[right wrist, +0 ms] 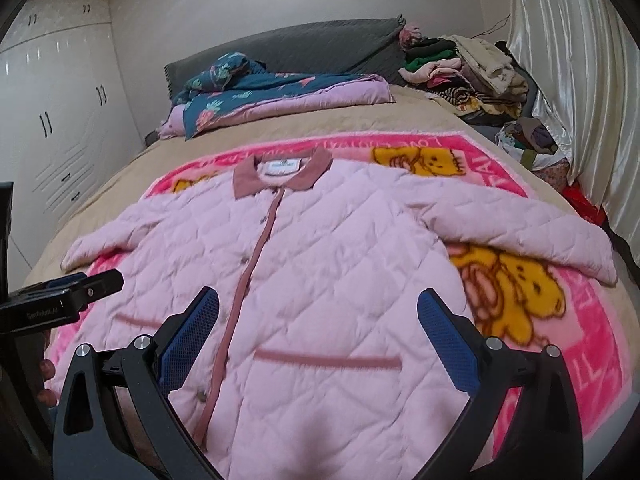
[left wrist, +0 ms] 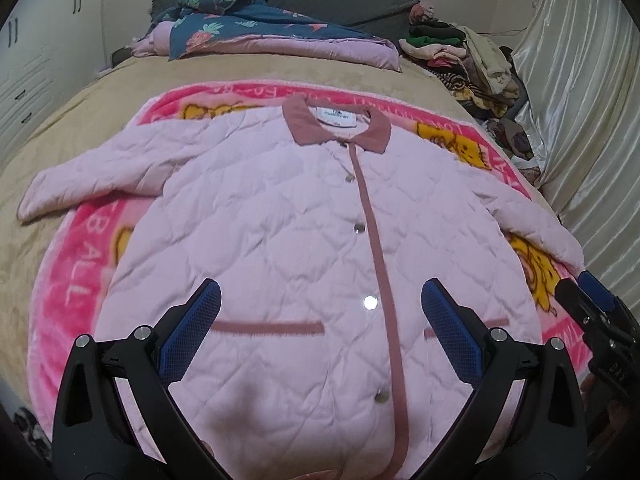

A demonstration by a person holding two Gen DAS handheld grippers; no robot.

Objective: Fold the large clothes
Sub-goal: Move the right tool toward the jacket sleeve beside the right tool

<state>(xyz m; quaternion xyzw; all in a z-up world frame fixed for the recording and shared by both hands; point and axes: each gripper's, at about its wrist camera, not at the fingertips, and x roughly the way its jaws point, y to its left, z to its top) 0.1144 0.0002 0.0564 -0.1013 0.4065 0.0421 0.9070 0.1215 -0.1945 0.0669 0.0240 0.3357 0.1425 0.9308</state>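
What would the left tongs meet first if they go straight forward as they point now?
Probably the pink quilted jacket: the open left tongs point at its buttoned front. Nothing lies between, though depth is unclear.

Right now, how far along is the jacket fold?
Done: the pink quilted jacket lies flat, buttoned, face up on the pink cartoon blanket, both sleeves spread out. In hand: nothing; the left hand-held gripper and right hand-held gripper hover open above the hem. Left: every fold; neither the sleeves nor the body have been turned in.
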